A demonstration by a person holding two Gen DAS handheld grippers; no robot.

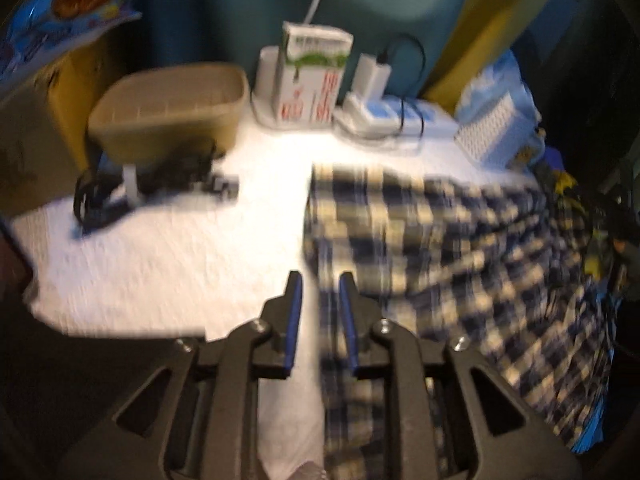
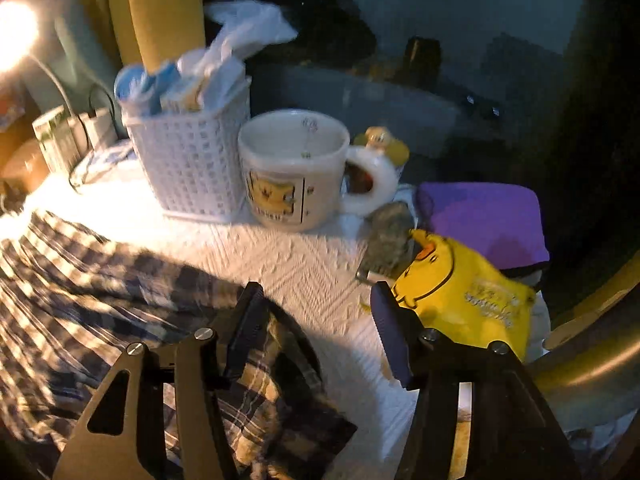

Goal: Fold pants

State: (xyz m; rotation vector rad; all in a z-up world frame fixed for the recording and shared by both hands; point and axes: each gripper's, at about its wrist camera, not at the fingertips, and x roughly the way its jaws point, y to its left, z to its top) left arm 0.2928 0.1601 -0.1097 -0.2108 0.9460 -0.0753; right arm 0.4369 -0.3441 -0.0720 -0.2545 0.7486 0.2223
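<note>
Blue and cream plaid pants [image 1: 440, 240] lie spread on a white textured tablecloth [image 1: 180, 248], draping off the table's right side. My left gripper [image 1: 320, 284] is open with a narrow gap, hovering at the pants' left edge near the front; nothing sits between its blue pads. In the right wrist view the pants [image 2: 100, 300] fill the lower left. My right gripper [image 2: 316, 300] is wide open and empty, its left finger over the pants' edge, its right finger beside a yellow duck packet [image 2: 464, 296].
At the back stand a tan tub [image 1: 168, 112], a carton [image 1: 312, 76], chargers with cables [image 1: 380, 116] and a white basket [image 2: 192, 164]. A large mug [image 2: 296, 168], a purple cloth [image 2: 488, 220] and black cables [image 1: 160, 184] sit nearby. A lamp [image 2: 12, 32] glares left.
</note>
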